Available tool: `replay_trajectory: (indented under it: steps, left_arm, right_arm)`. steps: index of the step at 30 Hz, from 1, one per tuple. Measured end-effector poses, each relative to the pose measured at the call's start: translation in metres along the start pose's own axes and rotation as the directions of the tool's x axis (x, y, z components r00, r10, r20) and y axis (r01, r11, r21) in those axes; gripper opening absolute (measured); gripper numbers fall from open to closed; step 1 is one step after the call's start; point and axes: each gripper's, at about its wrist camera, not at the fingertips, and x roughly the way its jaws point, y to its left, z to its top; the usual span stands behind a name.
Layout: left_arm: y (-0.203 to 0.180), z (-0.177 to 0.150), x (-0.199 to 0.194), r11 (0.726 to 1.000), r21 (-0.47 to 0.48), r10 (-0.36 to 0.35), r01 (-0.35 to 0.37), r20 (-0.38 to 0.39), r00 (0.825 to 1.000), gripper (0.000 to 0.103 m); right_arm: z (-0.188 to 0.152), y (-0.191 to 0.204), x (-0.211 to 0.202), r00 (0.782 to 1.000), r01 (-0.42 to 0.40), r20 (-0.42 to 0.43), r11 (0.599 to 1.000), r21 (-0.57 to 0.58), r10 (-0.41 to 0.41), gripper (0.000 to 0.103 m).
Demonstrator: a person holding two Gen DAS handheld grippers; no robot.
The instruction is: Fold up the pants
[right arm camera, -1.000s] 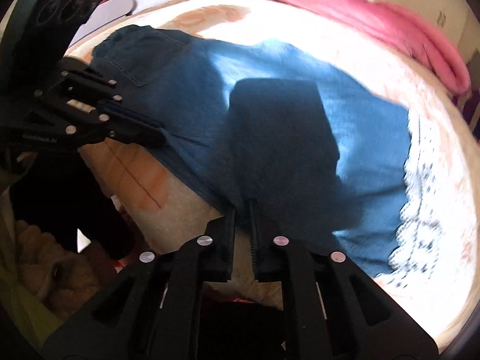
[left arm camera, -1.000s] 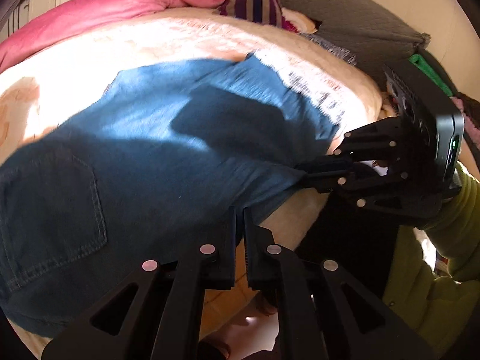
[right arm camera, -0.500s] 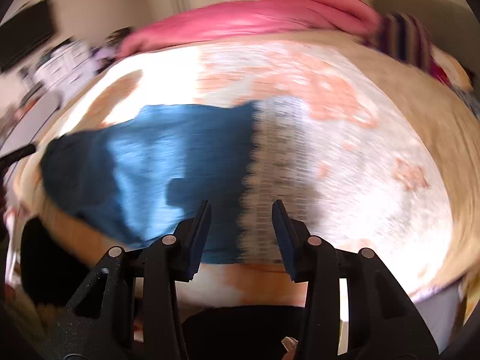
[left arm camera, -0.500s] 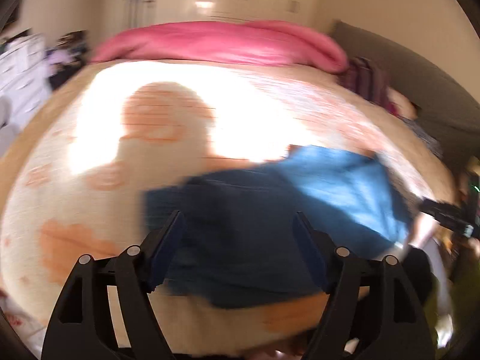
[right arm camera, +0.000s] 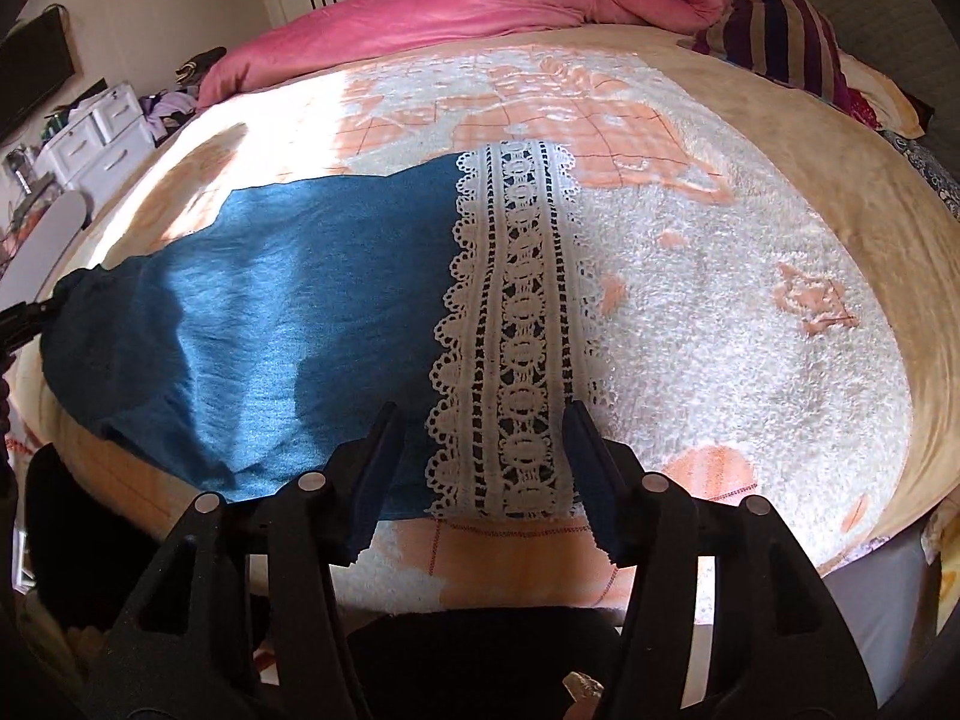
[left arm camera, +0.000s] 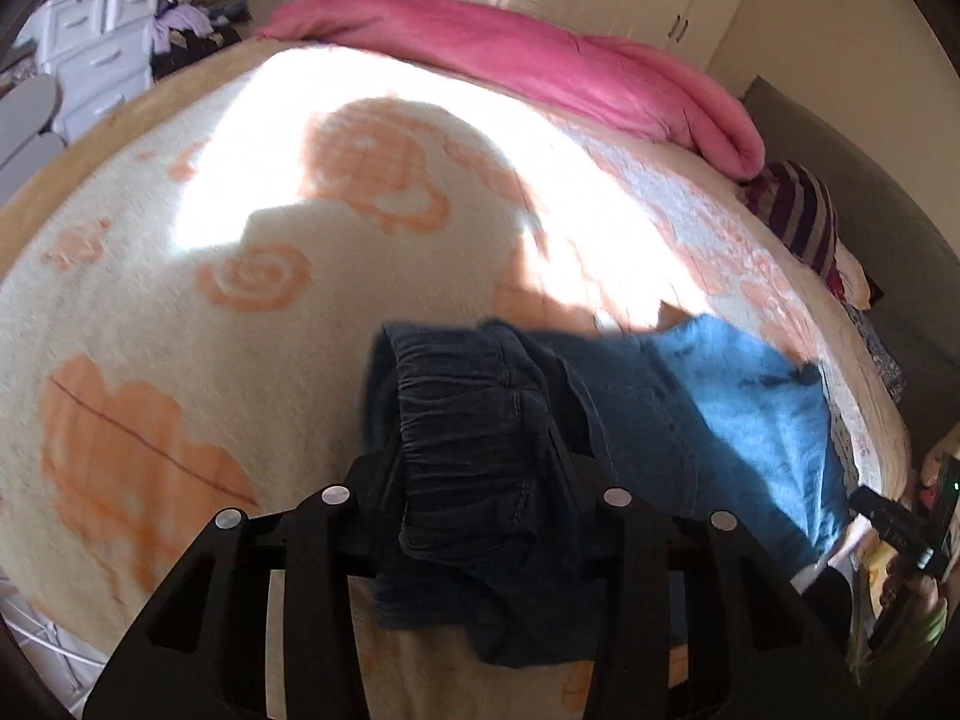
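Bed (left arm camera: 180,312) with cream-and-orange blanket carries everything. Pink duvet (left arm camera: 540,60) bunched along bed's far edge; striped cushion (right arm camera: 786,36) beside it at the far corner. Pants (right arm camera: 270,324), blue denim, lie flat along bed's near edge, white lace hem (right arm camera: 516,324) at one end, gathered waistband (left arm camera: 462,420) at the other. Left gripper (left arm camera: 474,474) at the waistband: jaws have just been closing, waistband bunched between them, cannot tell whether pads press it. Right gripper (right arm camera: 480,468) over the lace hem: jaws apart and just been opening, hem below them, not gripped.
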Motion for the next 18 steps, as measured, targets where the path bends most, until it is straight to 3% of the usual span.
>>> replay_trajectory:
  steps: [2, 7, 11, 14, 15, 16, 18]
  left_arm:
    - [0.01, 0.005, -0.007, 0.999, 0.013, 0.042, -0.042, 0.024, 0.999, 0.038]
    - [0.024, -0.002, 0.011, 0.998, 0.021, 0.066, -0.065, -0.055, 0.996, 0.042]
    - [0.024, -0.004, 0.01, 0.998, 0.01, 0.067, -0.067, -0.057, 0.996, 0.045]
    - [0.011, 0.004, -0.015, 0.994, 0.04, 0.103, -0.102, -0.008, 0.995, 0.056]
    - [0.004, 0.008, -0.024, 0.993, 0.056, 0.102, -0.103, 0.016, 0.995, 0.066]
    - [-0.007, 0.012, -0.035, 0.993, 0.083, 0.082, -0.086, 0.049, 0.995, 0.073]
    - [-0.028, 0.021, -0.046, 0.988, 0.136, 0.058, -0.069, 0.083, 0.995, 0.077]
  right_arm:
    - [-0.002, -0.001, 0.0, 1.0, -0.003, -0.003, 1.0, 0.003, 0.003, 0.048]
    - [-0.004, 0.002, 0.006, 1.0, 0.0, -0.006, 1.0, -0.003, 0.0, 0.052]
    - [-0.002, 0.006, 0.004, 1.0, 0.018, -0.013, 0.999, -0.031, -0.018, 0.054]
    - [0.002, 0.006, -0.008, 0.999, 0.017, 0.049, 1.0, -0.022, -0.016, 0.054]
    - [0.004, 0.007, -0.01, 0.998, 0.017, 0.067, 1.0, -0.025, -0.015, 0.054]
    - [0.006, 0.01, -0.012, 0.997, 0.002, 0.082, 1.0, -0.03, 0.0, 0.054]
    - [0.01, 0.016, -0.012, 0.995, -0.031, 0.091, 0.998, -0.047, 0.036, 0.054]
